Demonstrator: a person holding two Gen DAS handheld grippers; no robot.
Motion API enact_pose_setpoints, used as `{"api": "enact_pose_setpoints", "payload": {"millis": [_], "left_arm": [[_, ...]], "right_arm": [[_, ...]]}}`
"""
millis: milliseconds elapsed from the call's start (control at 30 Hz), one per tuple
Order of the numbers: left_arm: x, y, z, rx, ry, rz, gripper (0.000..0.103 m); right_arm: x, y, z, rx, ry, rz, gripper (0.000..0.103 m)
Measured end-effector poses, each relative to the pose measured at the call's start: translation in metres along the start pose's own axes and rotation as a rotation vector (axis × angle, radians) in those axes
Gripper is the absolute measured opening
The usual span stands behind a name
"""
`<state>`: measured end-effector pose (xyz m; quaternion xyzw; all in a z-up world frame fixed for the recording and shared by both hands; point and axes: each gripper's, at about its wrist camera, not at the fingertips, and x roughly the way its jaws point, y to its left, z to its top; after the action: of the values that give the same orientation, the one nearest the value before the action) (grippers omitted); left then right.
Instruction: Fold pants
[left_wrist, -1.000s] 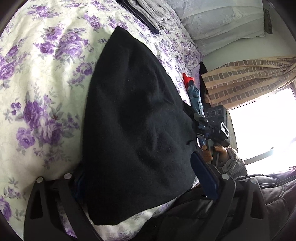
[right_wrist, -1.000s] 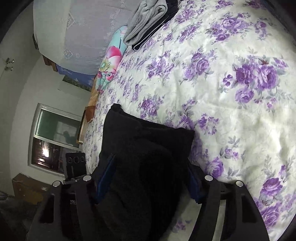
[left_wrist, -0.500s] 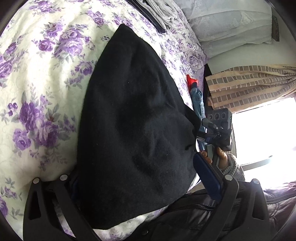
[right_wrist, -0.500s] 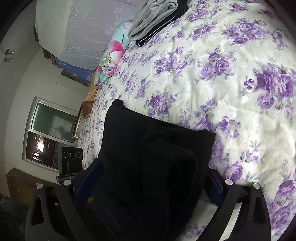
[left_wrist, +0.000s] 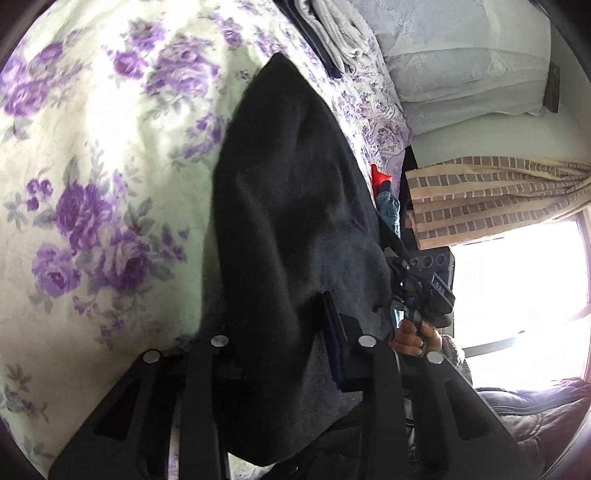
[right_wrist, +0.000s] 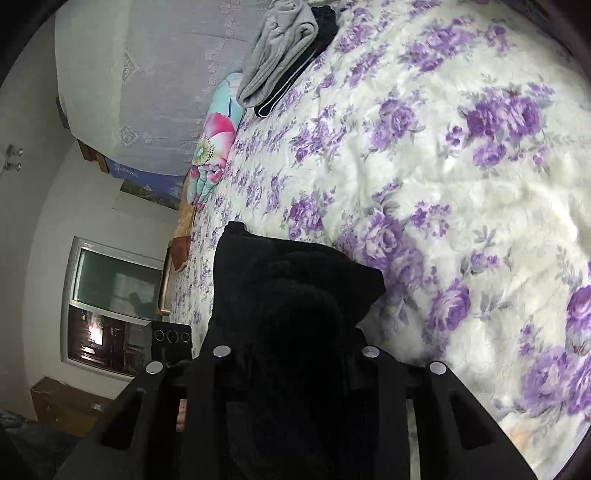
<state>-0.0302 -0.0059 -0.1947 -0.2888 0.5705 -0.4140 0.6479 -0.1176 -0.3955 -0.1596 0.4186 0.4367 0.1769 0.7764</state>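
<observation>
Black fleece, soft and slightly fuzzy, fills the middle of both views: the pants (left_wrist: 295, 221) lie folded into a thick, roughly wedge-shaped bundle on the bed (left_wrist: 92, 184), near its edge. The bedspread is a cream quilted cloth printed with purple roses and grey-green leaves.

In the left wrist view, the left gripper (left_wrist: 280, 347) has closed on the near end of the pants; one blue-padded finger (left_wrist: 334, 343) presses into the cloth and the other is buried under it. In the right wrist view, the right gripper (right_wrist: 291, 354) has its matte black fingers drawn in against a bunched fold of the pants (right_wrist: 295, 295), clamping it.

The right gripper (left_wrist: 424, 288) also shows at the far side of the bundle in the left view, with a hand (left_wrist: 413, 336) in a knitted grey cuff on its handle. White writing on its body is too small to read.

Farther up the bed lie a folded grey garment (right_wrist: 280, 48) on a dark one, a pale lace-patterned cover (right_wrist: 147, 92) and a bright flowered pillow (right_wrist: 214, 147). A tan, brick-checked curtain (left_wrist: 487, 195) hangs by a bright window (left_wrist: 517, 288).
</observation>
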Motion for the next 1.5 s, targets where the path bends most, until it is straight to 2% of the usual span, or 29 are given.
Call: {"api": "enact_pose_setpoints", "payload": {"millis": [67,133,200,333,533,633,800,900,1033,1167,1300,1333,1433,1467,1500], "left_arm": [[-0.010,-0.016,0.003,0.036,-0.025,0.004,0.020],[-0.019,-0.028,0.007,0.059,-0.052,-0.018,0.016],[-0.027,-0.047,0.016,0.101,-0.073,-0.028,0.016],[-0.036,-0.093,0.053,0.213,-0.107,-0.021,0.016],[-0.041,-0.161,0.155,0.361,-0.167,-0.012,0.016],[-0.038,-0.193,0.219,0.424,-0.195,0.013,0.016],[-0.024,-0.212,0.322,0.436,-0.228,0.020,0.016],[-0.009,-0.211,0.379,0.429,-0.243,0.014,0.016],[0.015,-0.188,0.443,0.383,-0.249,0.015,0.016],[0.040,-0.154,0.478,0.324,-0.241,0.034,0.016],[0.065,-0.106,0.481,0.235,-0.210,0.069,0.017],[0.070,-0.094,0.480,0.211,-0.202,0.080,0.020],[0.079,-0.065,0.475,0.146,-0.204,0.094,0.039],[0.080,-0.059,0.474,0.124,-0.210,0.073,0.039],[0.080,-0.057,0.473,0.110,-0.215,0.066,0.039]], "right_arm": [[-0.007,0.017,0.000,-0.059,-0.014,-0.032,0.029],[-0.016,0.036,0.003,-0.105,-0.025,-0.025,0.028],[-0.023,0.058,0.011,-0.173,-0.037,-0.036,0.028],[-0.041,0.092,0.049,-0.249,-0.092,-0.025,0.028],[-0.063,0.142,0.149,-0.376,-0.187,-0.016,0.028],[-0.066,0.165,0.210,-0.435,-0.223,-0.032,0.028],[-0.051,0.187,0.317,-0.480,-0.245,-0.062,0.028],[-0.031,0.186,0.380,-0.478,-0.246,-0.084,0.028],[0.003,0.171,0.443,-0.457,-0.231,-0.109,0.028],[0.047,0.137,0.490,-0.396,-0.183,-0.121,0.028],[0.093,0.091,0.509,-0.327,-0.128,-0.191,0.029],[0.100,0.079,0.509,-0.311,-0.134,-0.221,0.030],[0.111,0.047,0.508,-0.249,-0.150,-0.210,0.046],[0.113,0.042,0.507,-0.242,-0.158,-0.206,0.048],[0.115,0.040,0.506,-0.239,-0.163,-0.202,0.055]]}}
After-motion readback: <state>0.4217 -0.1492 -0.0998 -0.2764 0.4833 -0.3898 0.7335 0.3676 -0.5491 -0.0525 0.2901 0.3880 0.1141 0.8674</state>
